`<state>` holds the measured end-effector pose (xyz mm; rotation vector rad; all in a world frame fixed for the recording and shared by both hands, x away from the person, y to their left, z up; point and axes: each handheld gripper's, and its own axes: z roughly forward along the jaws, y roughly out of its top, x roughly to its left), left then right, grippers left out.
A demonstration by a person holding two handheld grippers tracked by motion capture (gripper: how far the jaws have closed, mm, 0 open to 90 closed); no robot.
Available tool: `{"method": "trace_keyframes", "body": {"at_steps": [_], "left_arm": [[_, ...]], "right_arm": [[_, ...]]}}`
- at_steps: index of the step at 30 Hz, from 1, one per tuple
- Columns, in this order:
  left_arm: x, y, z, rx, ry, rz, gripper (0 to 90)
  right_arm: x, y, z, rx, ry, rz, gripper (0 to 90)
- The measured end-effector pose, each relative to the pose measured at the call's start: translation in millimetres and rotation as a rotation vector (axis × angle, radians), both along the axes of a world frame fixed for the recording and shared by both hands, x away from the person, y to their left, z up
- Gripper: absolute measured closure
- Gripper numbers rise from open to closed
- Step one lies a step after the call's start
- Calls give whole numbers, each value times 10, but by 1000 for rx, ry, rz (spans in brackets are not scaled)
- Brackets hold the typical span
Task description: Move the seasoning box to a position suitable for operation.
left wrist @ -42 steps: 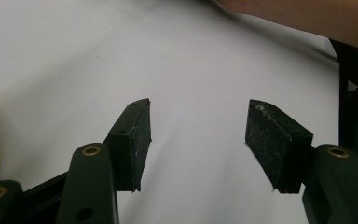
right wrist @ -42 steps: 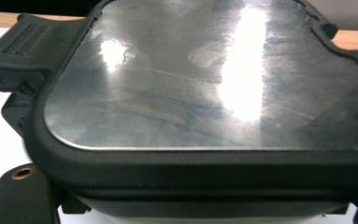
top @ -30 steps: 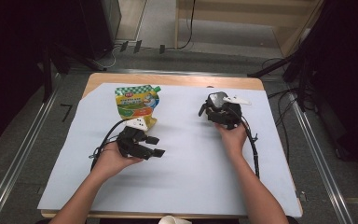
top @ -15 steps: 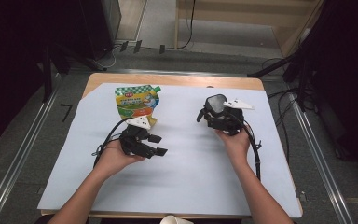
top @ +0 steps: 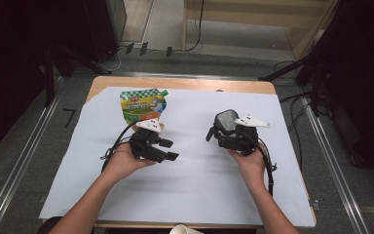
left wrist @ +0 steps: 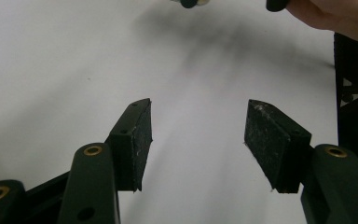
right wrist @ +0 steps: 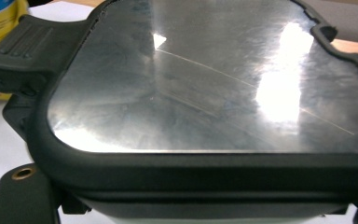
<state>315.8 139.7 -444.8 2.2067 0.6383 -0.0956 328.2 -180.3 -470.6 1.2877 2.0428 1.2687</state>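
Your right gripper has its jaws closed on a dark container with a shiny flat lid, held above the white sheet on the worktop; the grip sits low on one edge, so if you tilt it the container could slip or swing out. Your left gripper has its jaws standing wide with nothing between them, just in front of the green and yellow pouch, and a careless sweep could knock that pouch over.
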Motion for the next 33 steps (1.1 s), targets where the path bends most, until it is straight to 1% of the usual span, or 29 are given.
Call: {"method": "trace_keyframes", "body": {"at_steps": [7,9,13,16,18,19,21,24,28,33], "left_arm": [[26,12,-1,-6,7,2,424],[29,25,-2,2,6,4,423],[36,48,4,-8,6,10,423],[37,53,5,-8,6,17,423],[41,58,4,-6,5,18,422],[44,61,3,-7,5,17,422],[51,76,5,-3,4,22,422],[60,98,4,-6,5,32,422],[67,113,3,-9,4,36,422],[67,124,10,-3,0,41,422]], "right_arm": [[-217,20,5,8,12,18,159],[-257,20,6,13,9,23,159],[-314,48,9,8,1,38,159],[-333,90,-10,9,3,52,159],[-350,167,-38,16,10,71,159],[-350,167,-38,16,10,71,159],[-360,229,-58,21,14,92,159],[-375,321,-77,7,12,120,159],[-397,446,-111,5,10,158,159],[-432,626,-183,-3,31,207,159]]}}
